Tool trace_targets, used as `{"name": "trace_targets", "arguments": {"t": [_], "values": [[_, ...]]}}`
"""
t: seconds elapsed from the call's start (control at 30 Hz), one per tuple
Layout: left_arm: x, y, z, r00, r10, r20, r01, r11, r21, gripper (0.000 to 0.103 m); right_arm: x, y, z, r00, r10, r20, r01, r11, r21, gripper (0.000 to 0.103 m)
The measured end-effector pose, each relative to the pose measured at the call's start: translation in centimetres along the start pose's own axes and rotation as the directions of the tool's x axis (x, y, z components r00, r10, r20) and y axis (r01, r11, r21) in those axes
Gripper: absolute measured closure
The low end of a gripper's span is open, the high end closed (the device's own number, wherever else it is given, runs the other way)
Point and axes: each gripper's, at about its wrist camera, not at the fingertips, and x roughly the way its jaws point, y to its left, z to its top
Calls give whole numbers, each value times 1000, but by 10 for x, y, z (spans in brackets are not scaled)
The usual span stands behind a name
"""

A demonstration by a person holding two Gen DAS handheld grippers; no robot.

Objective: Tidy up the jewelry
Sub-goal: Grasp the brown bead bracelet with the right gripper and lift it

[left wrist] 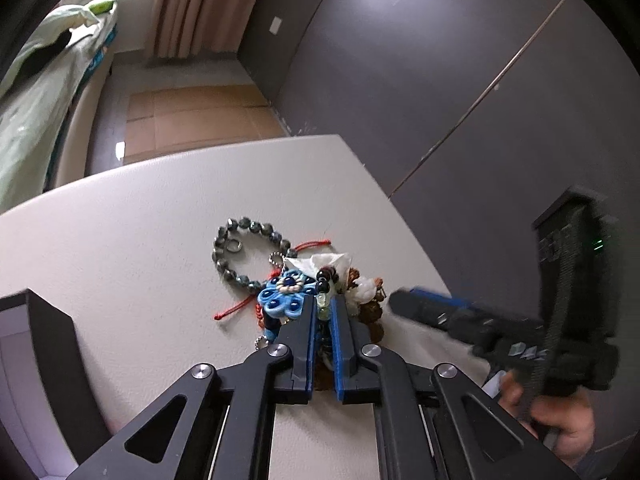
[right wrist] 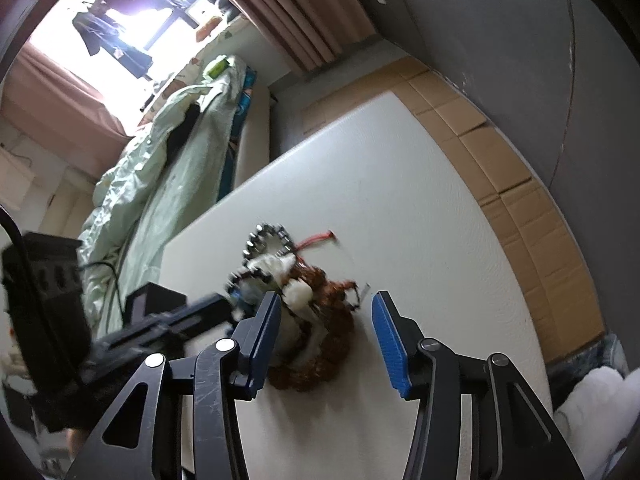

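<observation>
A heap of jewelry lies on the white table [left wrist: 120, 248]: a dark grey bead bracelet [left wrist: 234, 250], a blue flower ornament [left wrist: 282, 296], red cord, white pieces and a brown bead strand [right wrist: 320, 356]. My left gripper [left wrist: 323, 300] is shut on a strand of pale green and dark beads [left wrist: 323, 305] in the heap. My right gripper [right wrist: 326, 304] is open, its fingers either side of the brown strand, just above it. In the left wrist view the right gripper [left wrist: 404, 302] comes in from the right, blurred.
A dark box [left wrist: 48, 364] stands at the table's left edge. Cardboard [right wrist: 520, 208] lies on the floor beyond the table, by a grey wall. A bed with green bedding [right wrist: 160, 160] is at the left.
</observation>
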Motion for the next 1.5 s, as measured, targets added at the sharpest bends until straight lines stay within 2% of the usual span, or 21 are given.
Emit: {"name": "trace_targets", "arguments": {"t": [0.3,0.4,0.43,0.47,0.57,0.7,0.77,0.83,1.0,1.03,1.1,1.17,1.2,1.37,1.5], "values": [[-28,1,2,995,-45,92,48,999,-25,97,15,-3,-7,995,-83,-57,81,996,-38,53],[-38,2,2,992,-43,122,46,999,-28,97,20,8,-9,987,-152,-55,146,984,-100,53],[-41,3,2,990,-45,132,49,998,-32,97,21,9,-9,985,-161,-53,155,982,-107,53],[-44,4,3,989,-46,139,51,998,-35,101,22,9,-8,984,-169,-52,163,980,-112,53],[-54,8,3,985,-46,167,55,997,-50,101,25,14,-8,978,-201,-47,194,972,-131,53],[-65,13,3,980,-44,194,58,996,-63,101,32,29,-11,952,-303,-39,289,935,-207,53],[-67,15,2,979,-42,197,56,996,-66,101,35,35,-12,937,-349,-28,331,910,-250,64],[-66,17,0,983,-38,181,50,997,-61,101,35,33,-11,943,-331,-40,312,919,-240,81],[-46,23,-10,997,-7,74,12,997,-77,100,19,19,-13,971,-238,-30,230,961,-153,83],[-42,22,-12,999,-4,52,7,998,-70,97,12,18,-13,975,-223,-9,220,966,-136,83],[-34,19,-18,1000,0,14,0,999,-53,81,1,17,-14,976,-218,26,219,969,-111,83],[-30,16,-25,1000,3,10,-2,999,-36,41,-9,16,-14,978,-204,52,208,974,-88,83],[-30,15,-27,1000,8,12,-8,1000,-24,35,-11,16,-14,979,-197,56,201,976,-81,83],[-19,1,-40,999,38,-16,-37,997,70,33,-19,23,-15,978,-190,90,196,978,-67,83],[-9,-4,-49,995,98,-25,-94,986,135,33,-36,24,-17,973,-177,148,185,982,-47,83]]}}
